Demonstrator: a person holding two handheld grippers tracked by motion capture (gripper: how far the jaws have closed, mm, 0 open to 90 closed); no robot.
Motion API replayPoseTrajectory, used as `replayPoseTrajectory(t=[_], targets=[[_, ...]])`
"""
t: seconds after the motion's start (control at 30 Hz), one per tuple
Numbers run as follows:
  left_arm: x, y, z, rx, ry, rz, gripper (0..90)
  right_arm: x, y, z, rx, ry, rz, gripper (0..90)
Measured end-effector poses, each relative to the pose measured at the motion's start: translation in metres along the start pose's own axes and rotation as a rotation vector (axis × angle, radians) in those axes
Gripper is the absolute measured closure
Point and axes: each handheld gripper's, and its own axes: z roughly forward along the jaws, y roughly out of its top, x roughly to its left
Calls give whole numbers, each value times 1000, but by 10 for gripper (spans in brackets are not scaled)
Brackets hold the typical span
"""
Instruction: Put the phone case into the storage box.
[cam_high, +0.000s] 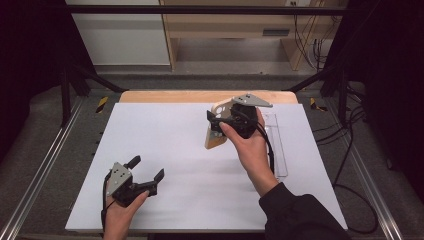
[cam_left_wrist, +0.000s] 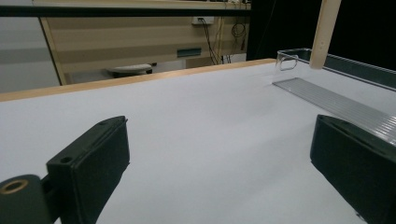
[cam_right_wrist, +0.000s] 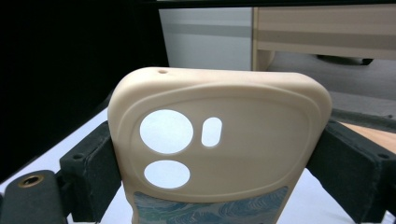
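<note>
Beige phone case (cam_right_wrist: 219, 144) clamped between right gripper (cam_high: 220, 122) jaws; left gripper (cam_high: 146, 172) wide, empty

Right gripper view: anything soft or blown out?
Right gripper view: phone case sharp, evenly lit, background soft, left side black. Left gripper view: near jaws slightly soft, clear tray shows faint glare. High view: white table evenly lit, surroundings dark.

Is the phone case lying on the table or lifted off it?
Lifted: the right hand-held gripper clamps the phone case by its sides, tilted above the table.
</note>
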Motion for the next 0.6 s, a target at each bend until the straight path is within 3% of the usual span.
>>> replayPoseTrajectory(t=[0.33,0.6], targets=[[24,-6,-13,-13,32,-22,30,-25,15,-18,-44,-61,-17,108],[25,-8,-13,-20,33,0,28,-54,18,-34,-68,-123,-5,109]])
